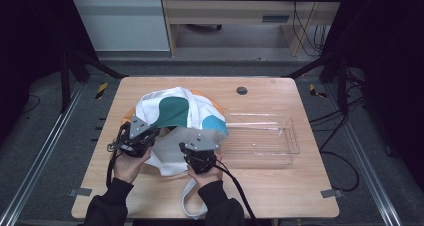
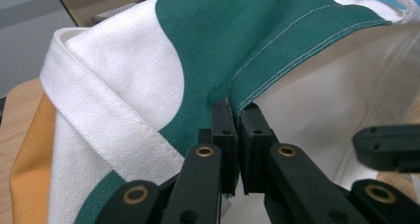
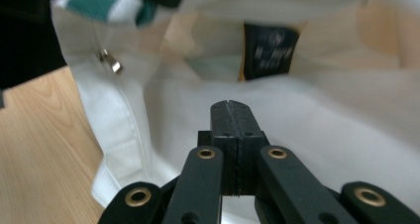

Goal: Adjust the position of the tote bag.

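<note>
My left gripper (image 2: 236, 116) has its fingers clamped on the green-hemmed rim of the white canvas tote bag with green, teal and orange patches (image 1: 172, 111), lying mid-worktop (image 1: 280, 186). My right gripper (image 3: 232, 107) has its fingers pressed together, apparently pinching the lower white rim. Step looks like spreading the bag mouth. The clear plastic rectangular tray (image 1: 292, 136) sits just beside it, empty. Next probably: pull the rims apart, keep both grips tight.

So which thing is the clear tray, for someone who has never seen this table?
Start at the wooden table and find the white tote bag with green and teal patches at its middle. Directly to the bag's right lies the clear tray, a shallow rectangular bin with nothing in it. It is the one see-through thing there: the wood shows through it, while the bag is opaque cloth.
</note>
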